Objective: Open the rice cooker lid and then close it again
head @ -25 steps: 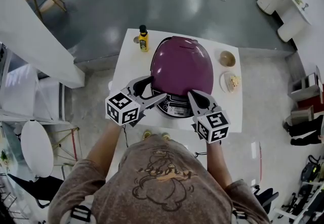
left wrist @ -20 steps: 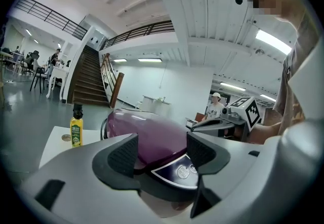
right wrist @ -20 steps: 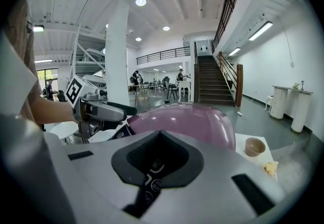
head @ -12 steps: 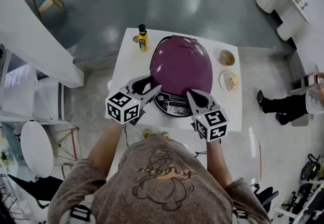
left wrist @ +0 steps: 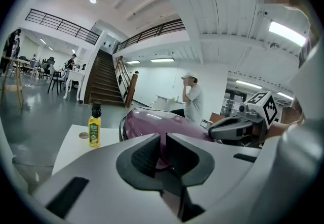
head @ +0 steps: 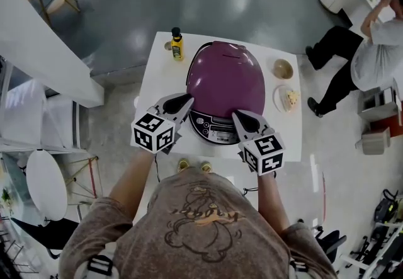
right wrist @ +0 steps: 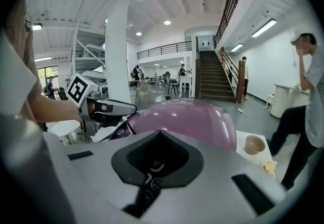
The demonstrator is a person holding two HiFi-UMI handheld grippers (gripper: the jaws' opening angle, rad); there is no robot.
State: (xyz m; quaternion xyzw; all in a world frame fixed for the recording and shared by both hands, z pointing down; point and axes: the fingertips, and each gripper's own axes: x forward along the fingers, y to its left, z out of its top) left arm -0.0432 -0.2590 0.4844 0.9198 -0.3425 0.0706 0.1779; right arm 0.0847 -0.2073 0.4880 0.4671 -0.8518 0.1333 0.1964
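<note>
Rice cooker (head: pixel 225 92): centre of white table (head: pixel 154 76), purple lid (head: pixel 227 76) down | left gripper (head: pixel 189 102): near-left of cooker, jaws just closing to a slit, nothing between | right gripper (head: pixel 237 115): clenched, empty, over control panel (head: pixel 217 128) | advice: probably press front latch squarely with closed tip.

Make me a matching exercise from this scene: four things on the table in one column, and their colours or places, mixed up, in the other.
Things:
1. rice cooker lid
2. bottle
3. bowl
4. plate

Descriptions:
A. yellow, left of the lid
B. purple, shut
C. holds food, right of the lid, on the person's side
D. tan, right of the lid, on the far side

Pairs: 1-B, 2-A, 3-D, 4-C
</note>
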